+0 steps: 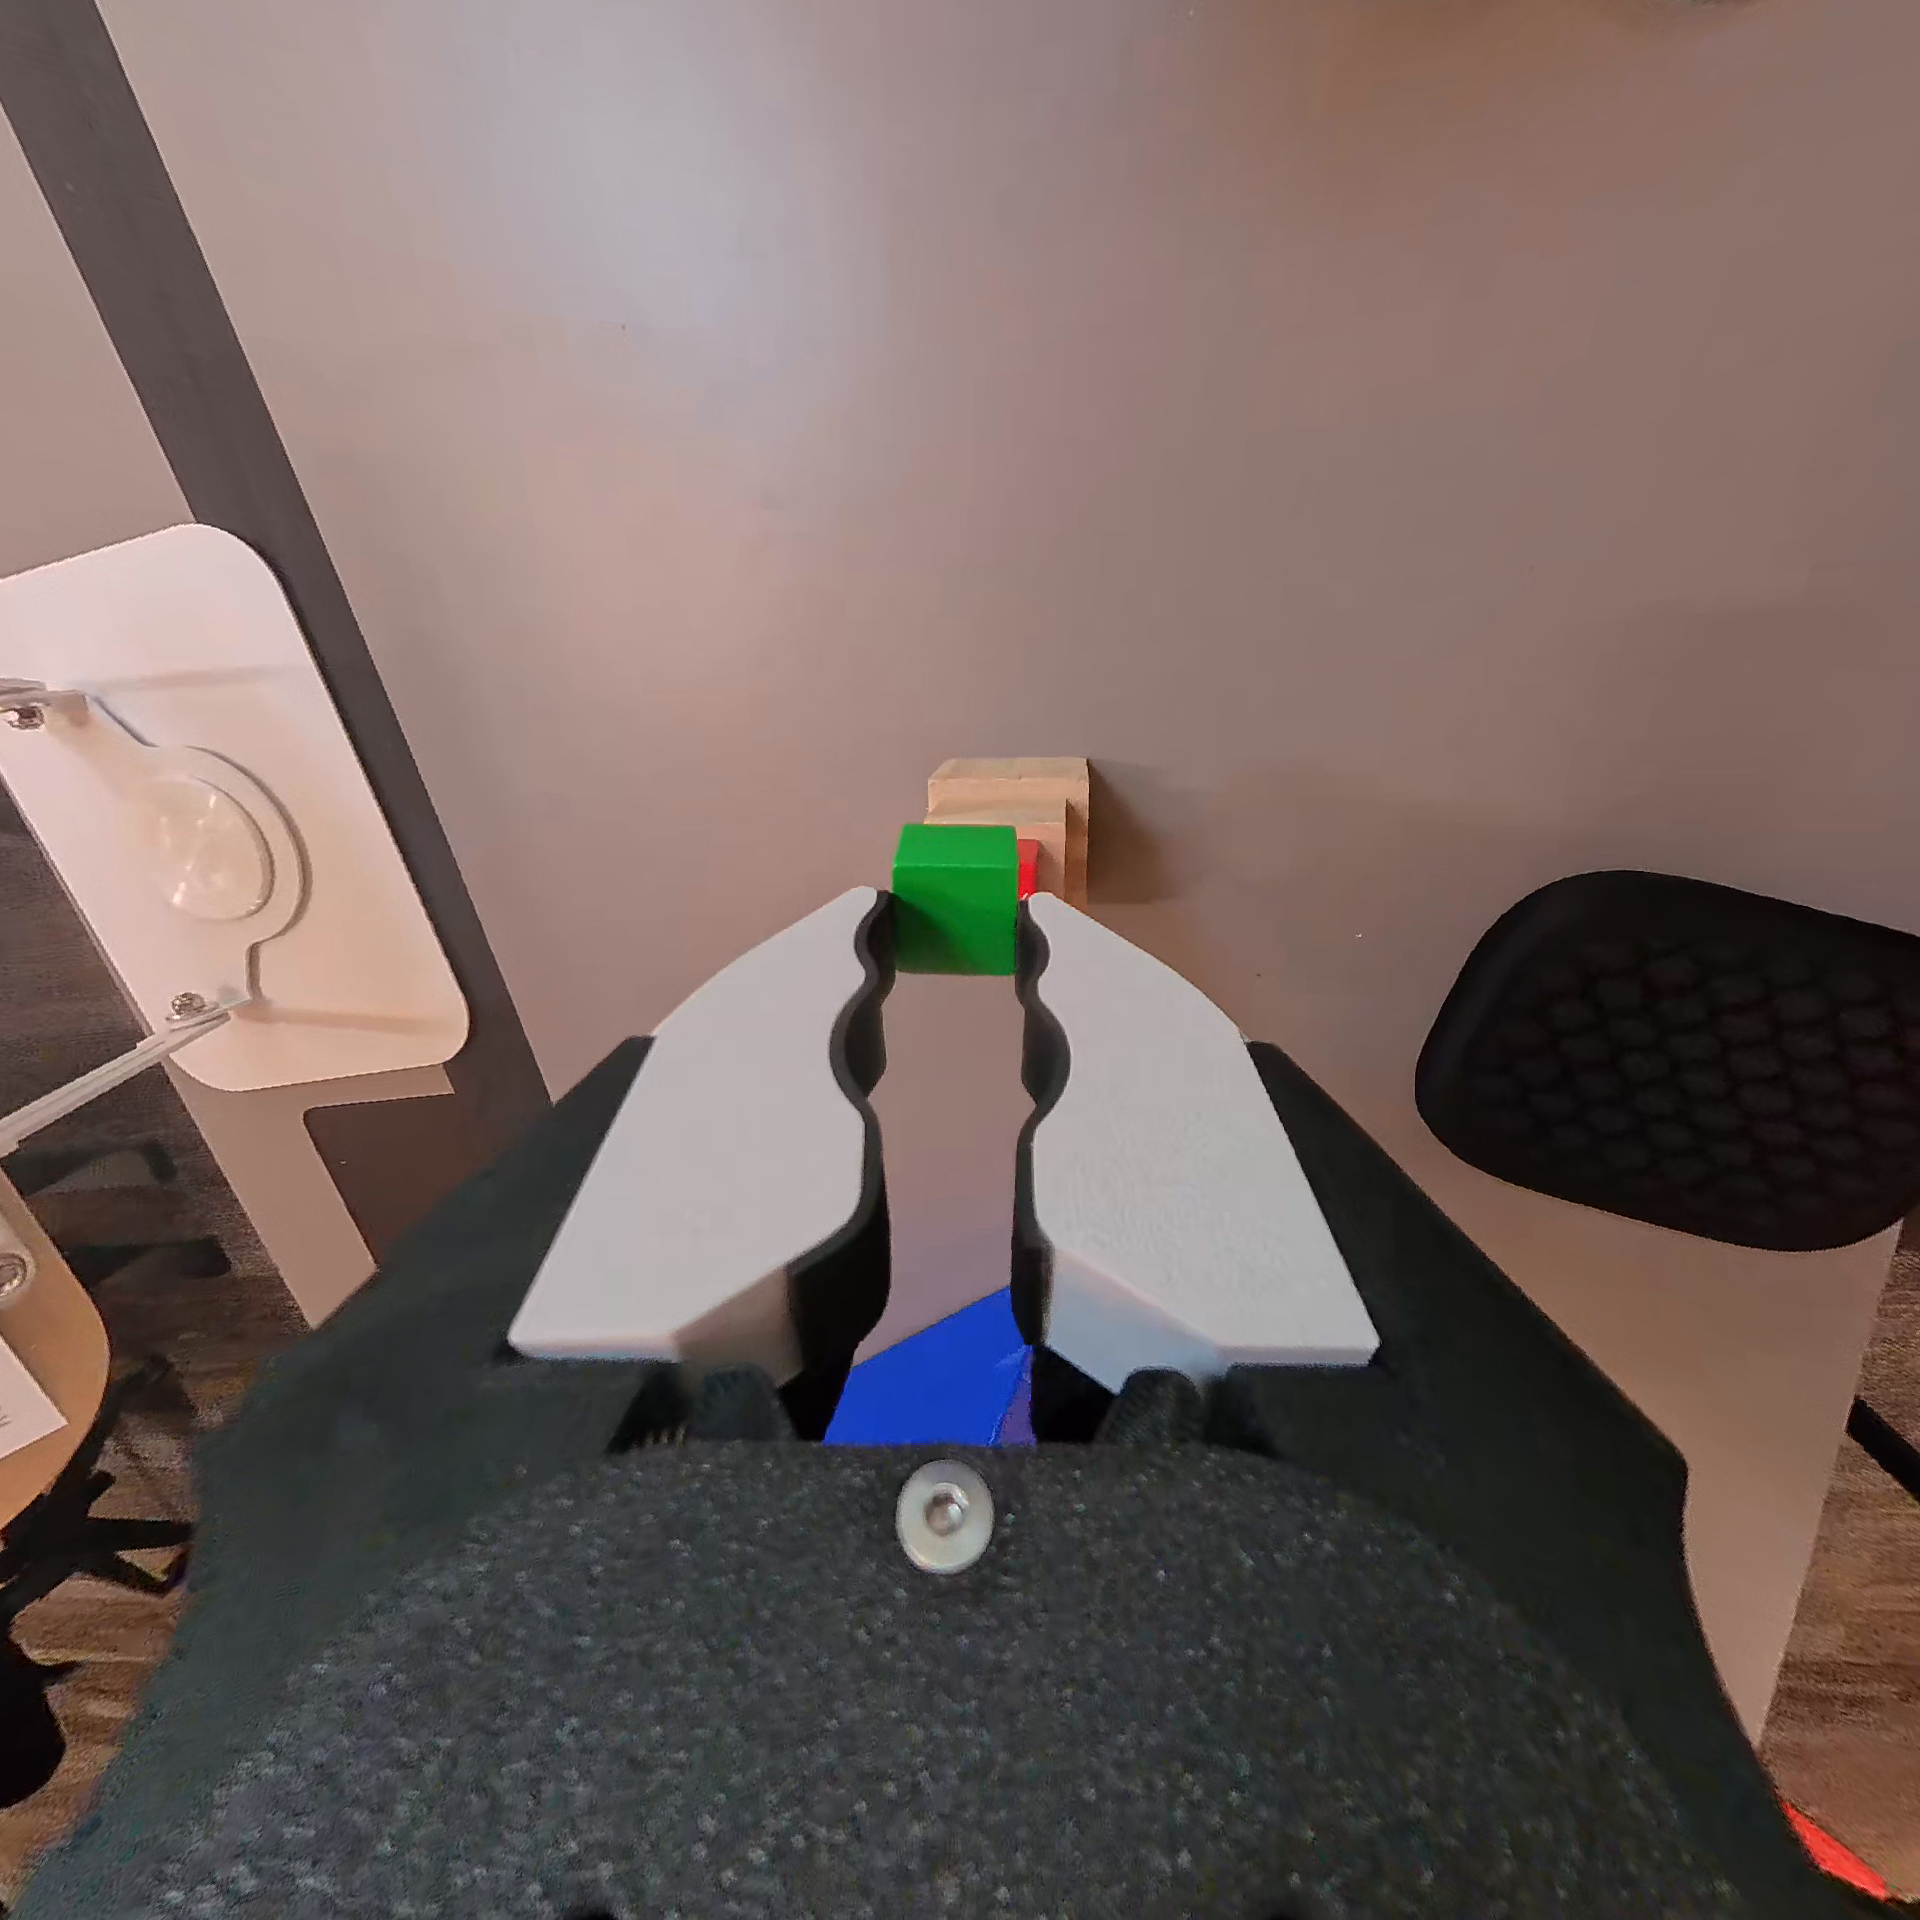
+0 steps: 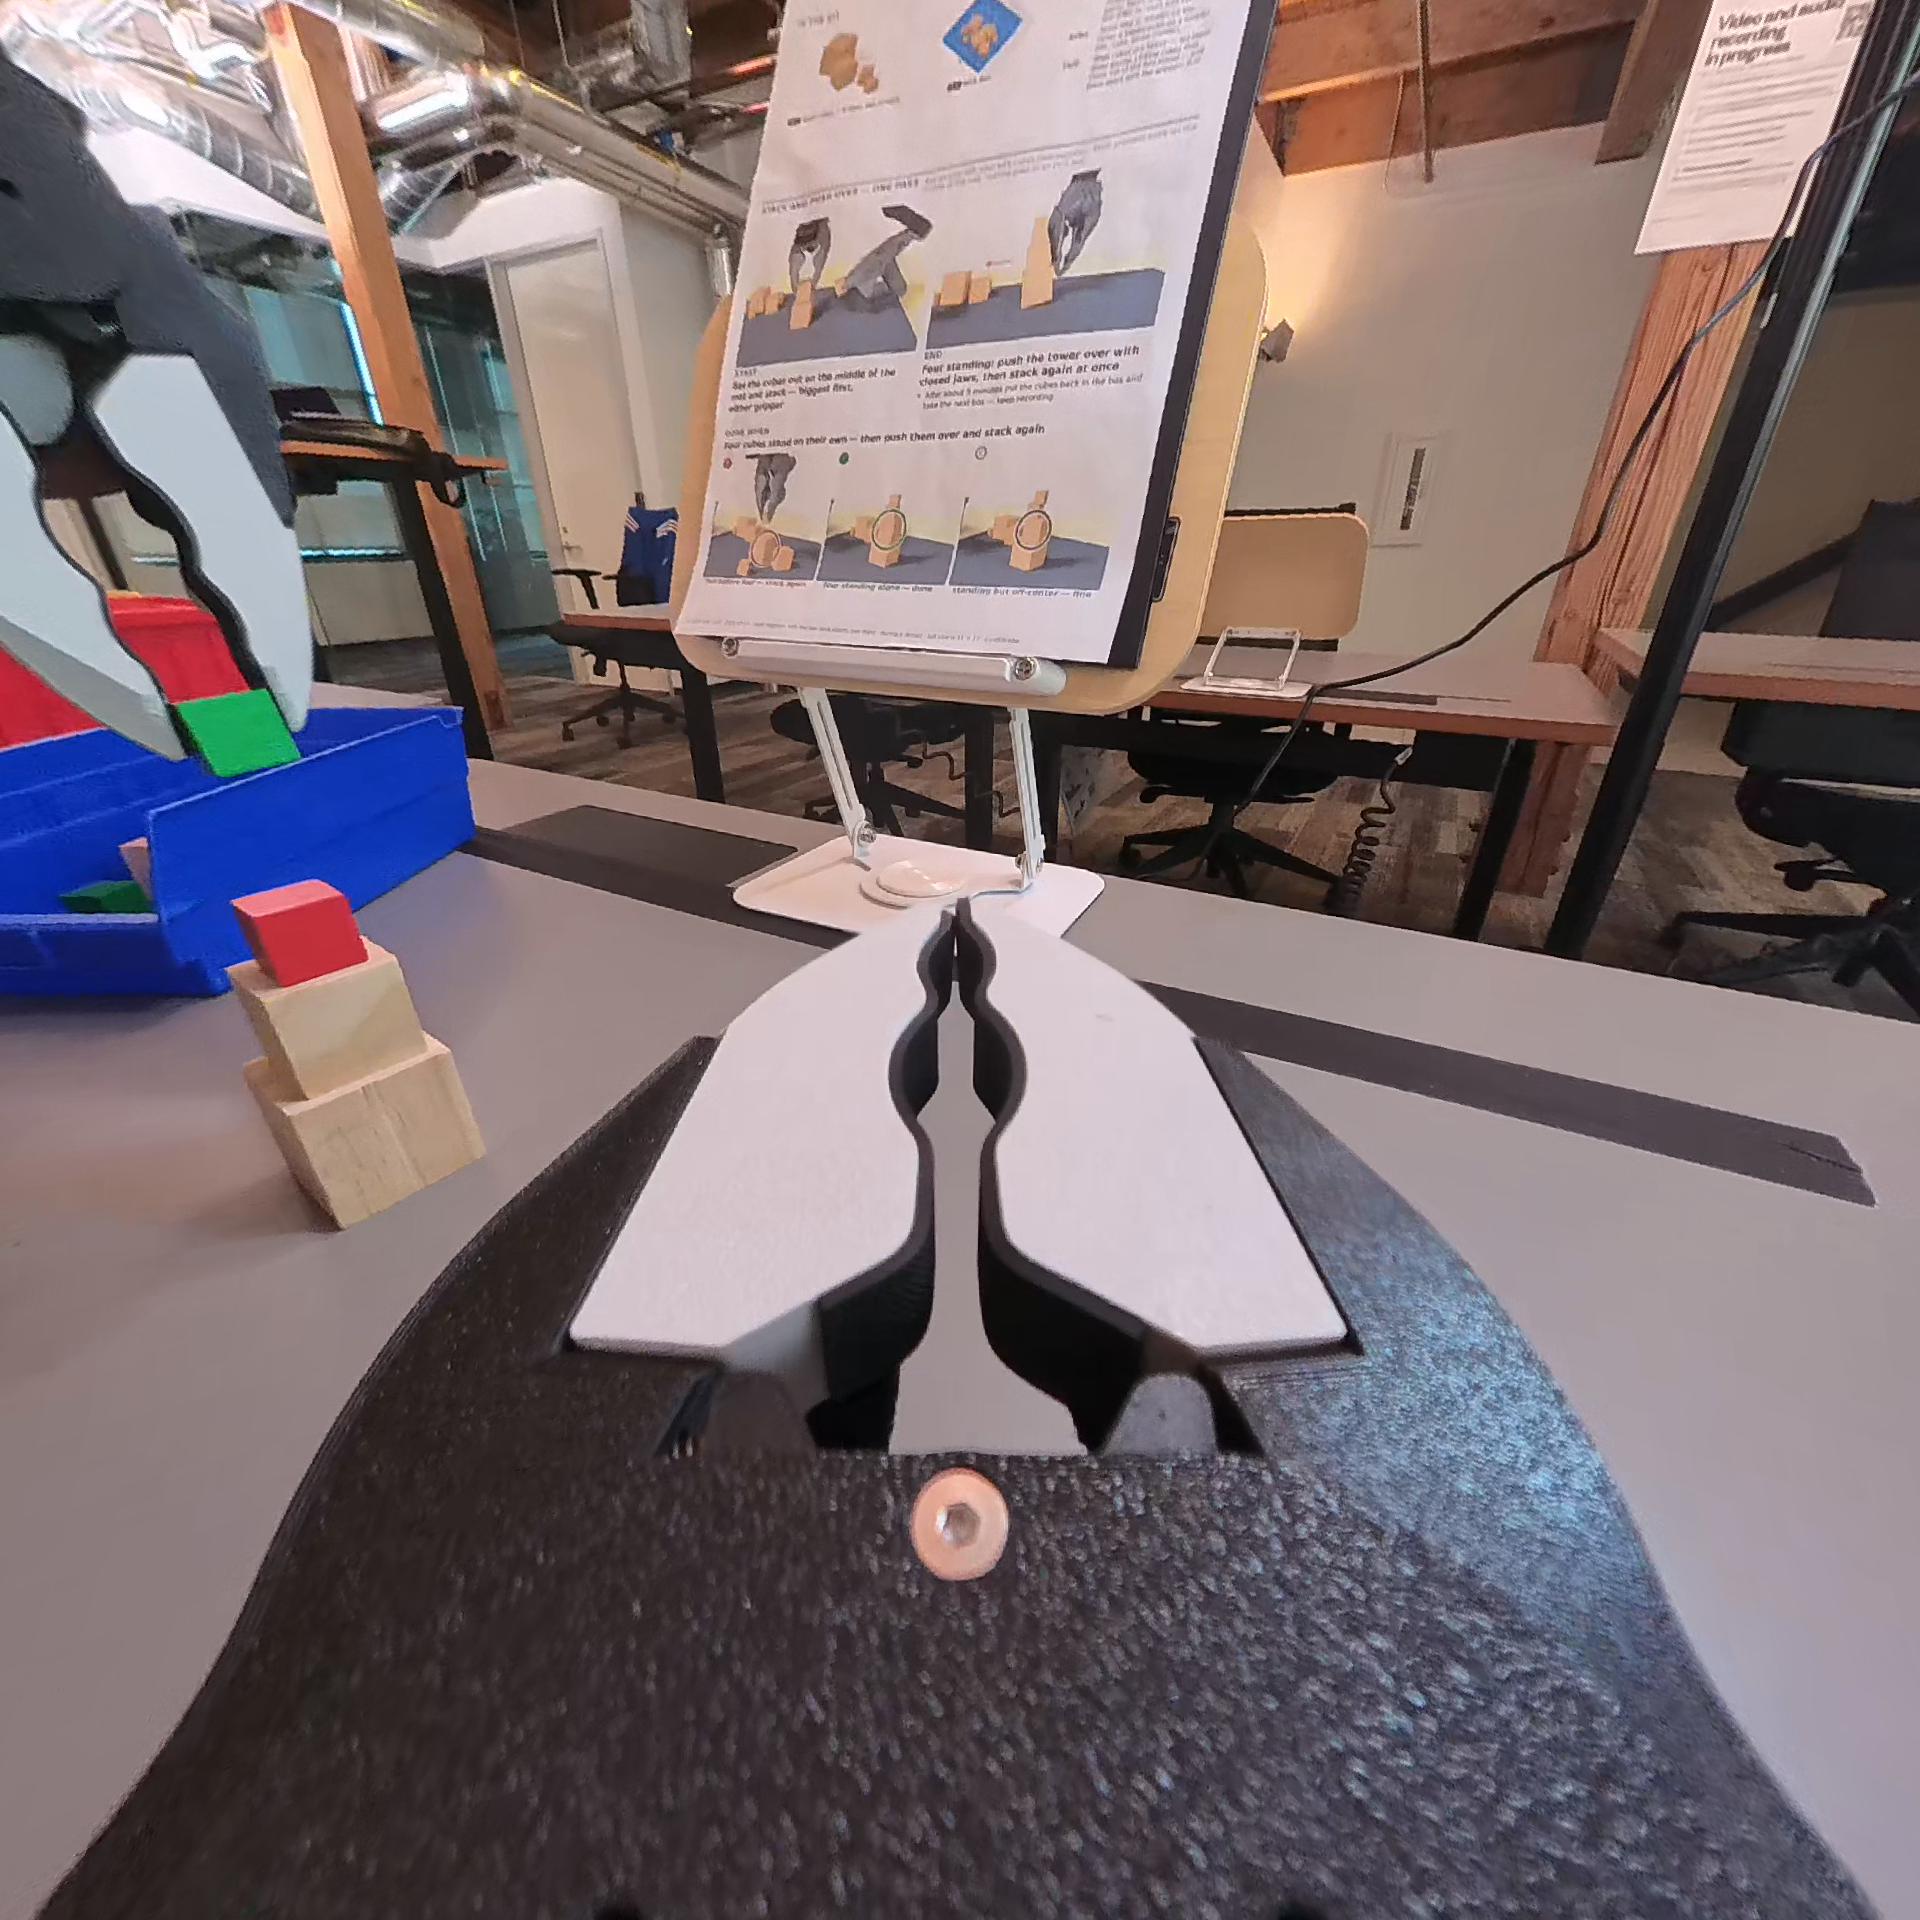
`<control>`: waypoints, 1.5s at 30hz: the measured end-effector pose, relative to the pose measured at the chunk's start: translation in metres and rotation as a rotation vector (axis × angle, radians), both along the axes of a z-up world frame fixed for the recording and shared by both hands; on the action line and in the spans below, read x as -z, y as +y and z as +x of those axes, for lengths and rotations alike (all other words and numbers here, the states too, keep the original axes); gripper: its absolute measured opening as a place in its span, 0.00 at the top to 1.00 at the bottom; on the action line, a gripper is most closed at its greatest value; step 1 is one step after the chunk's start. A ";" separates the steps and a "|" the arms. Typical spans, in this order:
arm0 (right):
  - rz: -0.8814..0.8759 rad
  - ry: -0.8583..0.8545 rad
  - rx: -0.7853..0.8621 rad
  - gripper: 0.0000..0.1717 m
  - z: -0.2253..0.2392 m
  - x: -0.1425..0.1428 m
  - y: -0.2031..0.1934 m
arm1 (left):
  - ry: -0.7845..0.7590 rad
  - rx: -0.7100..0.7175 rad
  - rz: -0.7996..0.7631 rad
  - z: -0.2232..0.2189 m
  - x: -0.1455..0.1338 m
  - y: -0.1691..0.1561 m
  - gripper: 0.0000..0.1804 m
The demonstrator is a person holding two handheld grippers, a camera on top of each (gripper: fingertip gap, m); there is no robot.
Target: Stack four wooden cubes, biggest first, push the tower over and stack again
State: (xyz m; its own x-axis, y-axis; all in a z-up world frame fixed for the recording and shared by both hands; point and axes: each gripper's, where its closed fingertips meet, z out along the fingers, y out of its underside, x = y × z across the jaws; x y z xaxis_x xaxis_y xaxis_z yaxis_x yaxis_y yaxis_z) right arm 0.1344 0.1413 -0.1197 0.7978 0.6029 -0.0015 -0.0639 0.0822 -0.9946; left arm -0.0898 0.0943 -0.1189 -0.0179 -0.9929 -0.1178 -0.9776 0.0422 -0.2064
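Your grey table (image 2: 1558,1299) carries the large things: a blue bin (image 2: 312,810) at the far left, with a red bin (image 2: 156,634) behind it, and a white stand (image 2: 914,883) that holds up a printed sheet (image 2: 966,312).

Nearer to you stands a small tower: a big wooden cube (image 2: 374,1132) at the bottom, a smaller wooden cube (image 2: 332,1013) on it, and a red cube (image 2: 299,928) on top, three levels that stand by themselves (each one sits a little turned on the one below).

Your left gripper (image 1: 953,914) hangs above this tower. Its two fingertips press on the sides of a green cube (image 1: 954,899), so the opening is narrow, only as wide as the cube. The green cube is in the air and apart from the red cube; it touches nothing else.

Your right gripper (image 2: 954,920) is low over the table, to the right of the tower. Its tips meet each other, and nothing is between them.
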 end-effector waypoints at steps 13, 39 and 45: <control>-0.021 -0.010 -0.022 1.00 -0.005 0.005 0.000 | 0.061 -0.005 -0.056 -0.016 0.031 0.002 0.88; -0.037 -0.019 -0.038 0.99 -0.008 0.008 0.001 | 0.059 -0.026 -0.084 -0.019 0.045 0.001 0.86; -0.035 -0.020 -0.037 0.99 -0.007 0.008 0.000 | 0.001 -0.026 -0.069 -0.017 0.029 0.000 0.83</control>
State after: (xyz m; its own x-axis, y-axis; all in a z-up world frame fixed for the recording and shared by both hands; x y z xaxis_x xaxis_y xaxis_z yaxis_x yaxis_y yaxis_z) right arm 0.1271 0.1417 -0.1273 0.7750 0.6320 -0.0077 -0.0466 0.0450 -0.9979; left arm -0.1068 0.0941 -0.1476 0.0081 -0.9988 -0.0491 -0.9783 0.0022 -0.2071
